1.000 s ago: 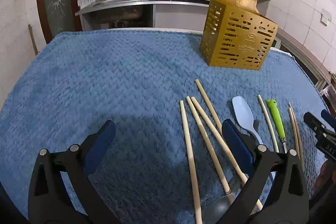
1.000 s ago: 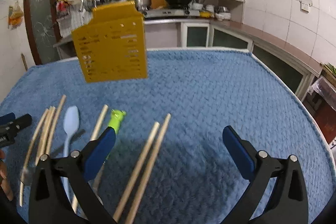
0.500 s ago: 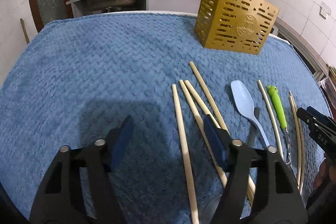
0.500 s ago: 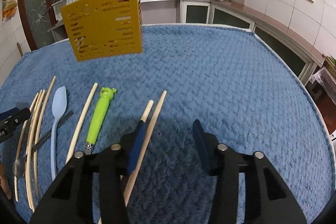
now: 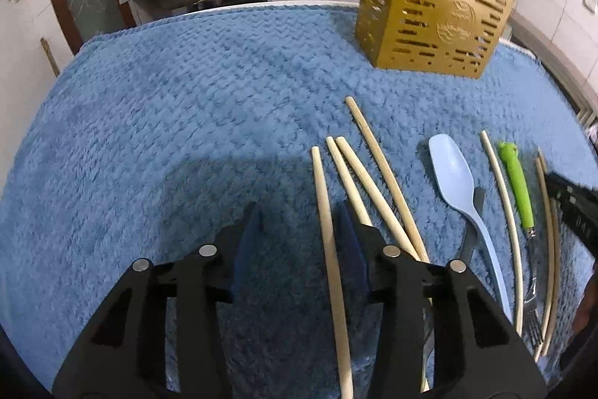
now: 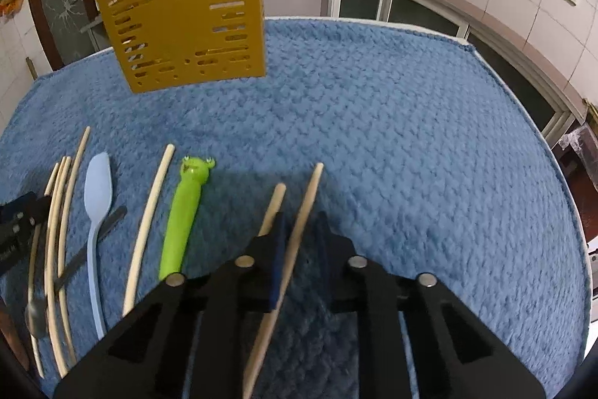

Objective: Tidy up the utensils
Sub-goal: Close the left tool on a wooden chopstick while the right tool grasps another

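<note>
**Wooden sticks between both my grippers**

Black and tilted down at the blue towel [image 5: 149, 137], my left gripper [image 5: 299, 230] has been closing its jaws around one wooden chopstick [image 5: 329, 249]. The pads do not press it yet. My right gripper [image 6: 301, 238] also points down. Its jaws have been closing too, and now sit nearly shut with another chopstick [image 6: 299, 230] between them; I cannot tell if both pads squeeze it. Beside these lie more sticks, a blue spoon [image 5: 454, 182] and a green fork [image 6: 185, 212]. Far back stands the yellow holder [image 6: 187, 21].
</note>
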Action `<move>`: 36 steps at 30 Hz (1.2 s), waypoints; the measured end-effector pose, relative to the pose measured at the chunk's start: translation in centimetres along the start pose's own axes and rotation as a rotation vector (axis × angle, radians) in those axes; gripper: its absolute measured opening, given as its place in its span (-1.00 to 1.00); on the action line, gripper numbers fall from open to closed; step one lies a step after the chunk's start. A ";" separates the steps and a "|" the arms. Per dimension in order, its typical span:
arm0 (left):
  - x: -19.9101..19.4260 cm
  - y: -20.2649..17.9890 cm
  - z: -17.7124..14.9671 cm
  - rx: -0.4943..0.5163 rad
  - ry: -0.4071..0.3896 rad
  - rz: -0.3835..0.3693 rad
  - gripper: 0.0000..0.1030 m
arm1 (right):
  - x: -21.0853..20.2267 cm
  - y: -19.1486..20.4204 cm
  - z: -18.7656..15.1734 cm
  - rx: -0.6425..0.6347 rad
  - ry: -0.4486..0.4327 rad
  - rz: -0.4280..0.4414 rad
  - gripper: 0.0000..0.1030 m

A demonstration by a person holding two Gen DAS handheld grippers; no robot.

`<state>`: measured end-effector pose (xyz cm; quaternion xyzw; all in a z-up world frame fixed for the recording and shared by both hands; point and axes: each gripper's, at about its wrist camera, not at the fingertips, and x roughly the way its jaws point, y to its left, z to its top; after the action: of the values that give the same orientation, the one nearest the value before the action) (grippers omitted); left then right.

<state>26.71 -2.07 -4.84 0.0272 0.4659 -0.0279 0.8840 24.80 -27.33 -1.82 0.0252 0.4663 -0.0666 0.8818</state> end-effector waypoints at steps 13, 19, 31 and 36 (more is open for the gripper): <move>0.1 0.5 1.1 0.025 0.038 -0.030 -0.60 | 0.2 -0.9 0.0 0.015 -0.013 0.063 -0.70; 0.2 0.5 1.2 0.018 0.044 -0.038 -0.74 | 0.3 -1.1 0.1 0.021 -0.013 0.079 -0.70; 0.6 0.3 1.7 0.022 0.018 -0.029 -0.86 | 0.4 -2.2 0.3 0.068 -0.011 0.130 -0.78; 0.0 1.1 1.8 -0.009 0.011 -0.066 -0.89 | 0.0 -2.8 0.1 0.090 -0.029 0.159 -0.87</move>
<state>28.29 -1.09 -3.79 0.0079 0.4715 -0.0550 0.8801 24.48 -30.09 -1.73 0.1007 0.4464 -0.0178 0.8890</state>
